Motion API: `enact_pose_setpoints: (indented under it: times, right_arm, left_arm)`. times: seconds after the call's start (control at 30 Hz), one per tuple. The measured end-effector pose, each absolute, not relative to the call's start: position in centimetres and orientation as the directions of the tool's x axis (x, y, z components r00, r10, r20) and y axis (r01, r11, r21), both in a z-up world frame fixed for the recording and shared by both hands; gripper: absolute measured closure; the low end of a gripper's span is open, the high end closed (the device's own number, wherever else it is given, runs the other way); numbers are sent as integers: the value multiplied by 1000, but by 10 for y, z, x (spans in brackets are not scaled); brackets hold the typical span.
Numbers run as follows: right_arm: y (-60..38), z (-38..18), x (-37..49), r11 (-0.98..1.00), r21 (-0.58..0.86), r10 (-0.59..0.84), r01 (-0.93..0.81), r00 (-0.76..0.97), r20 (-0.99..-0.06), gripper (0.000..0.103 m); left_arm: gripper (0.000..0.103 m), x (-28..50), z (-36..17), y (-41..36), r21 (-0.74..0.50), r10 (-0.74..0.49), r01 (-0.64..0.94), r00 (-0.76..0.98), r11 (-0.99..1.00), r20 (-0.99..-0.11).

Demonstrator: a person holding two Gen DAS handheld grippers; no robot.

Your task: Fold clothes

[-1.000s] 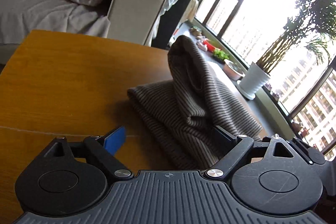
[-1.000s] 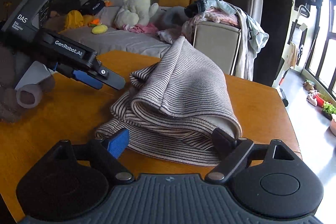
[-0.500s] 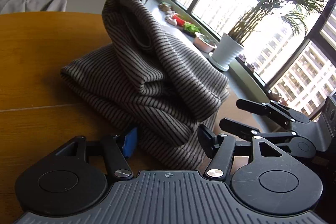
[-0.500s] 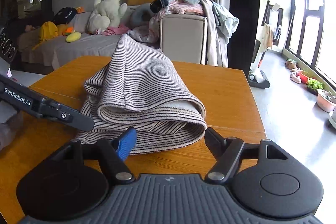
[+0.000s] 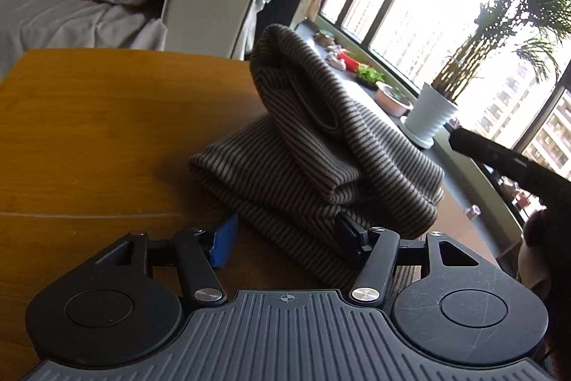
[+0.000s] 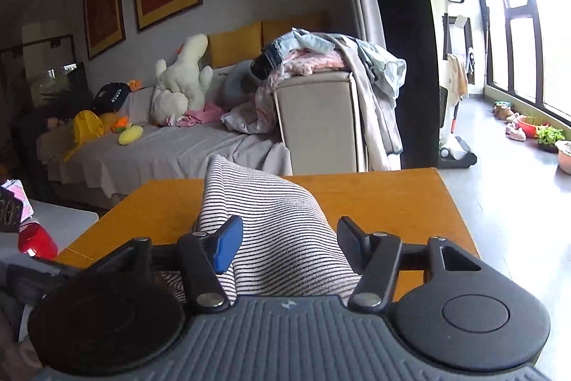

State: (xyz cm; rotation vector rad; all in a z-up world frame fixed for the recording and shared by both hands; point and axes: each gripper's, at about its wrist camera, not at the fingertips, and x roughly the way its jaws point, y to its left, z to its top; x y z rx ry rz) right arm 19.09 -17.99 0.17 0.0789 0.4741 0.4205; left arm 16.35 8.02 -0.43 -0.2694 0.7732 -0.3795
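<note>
A brown-and-cream striped garment (image 5: 321, 145) lies loosely folded on the wooden table (image 5: 89, 131), with one fold standing up in a hump. My left gripper (image 5: 287, 240) is at its near edge. Its jaws are closing with the lowest layer between them, and the blue pad (image 5: 223, 245) stands just clear of the cloth. In the right wrist view the same garment (image 6: 271, 209) fills the gap of my right gripper (image 6: 289, 245). Those jaws are closing around a raised fold that reaches both fingers.
A sofa (image 6: 171, 149) with soft toys and a heap of clothes (image 6: 321, 59) stands behind the table. Potted plants (image 5: 431, 116) line the window sill. A red cup (image 6: 37, 241) sits on a low side surface. The other tool's dark body (image 5: 506, 166) shows at the right.
Both pairs of jaws have narrowed. My right gripper has moved in over the garment, so cloth now lies between its fingers. The left gripper has left the right view.
</note>
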Motion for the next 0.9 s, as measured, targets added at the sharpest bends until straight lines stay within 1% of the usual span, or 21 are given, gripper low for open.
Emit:
enact_pose_setpoints:
  times: [0.07,0.13,0.2,0.33,0.4,0.5,0.63,0.77,0.9]
  right_arm:
    - [-168,-16,214,910,181,411,-372,758,-507,42]
    - [-158,-30,216,918,138,387,-371,768,-510,40]
    - [-153,-30,210,916,107,383,-386,768,-513,40]
    - [-162,-30,201,904,129,410,-408,737,-538,40]
    - [-164,-32,192,899,122,414,-421,723,-553,40]
    - [-170,-35,178,890,120,425,-440,704,-570,40]
    - [-173,-35,162,882,121,437,-456,694,-573,40]
    - [-174,-34,149,878,118,441,-464,689,-575,40]
    - [-178,-33,137,870,116,449,-478,677,-583,40]
  left_arm:
    - [43,165,-8,80,-389,-447,243,647,889,-618]
    - [43,164,-10,80,-398,-459,250,645,882,-611]
    - [43,163,-11,80,-406,-469,258,642,877,-607]
    - [44,160,-13,75,-415,-497,287,630,863,-597]
    - [48,156,-13,70,-420,-511,302,622,856,-593]
    - [49,148,-15,68,-421,-517,310,619,852,-591]
    - [50,141,-14,68,-423,-519,310,612,851,-597]
    - [54,132,-13,63,-418,-522,320,609,850,-597]
    - [54,120,-12,58,-415,-531,336,602,846,-596]
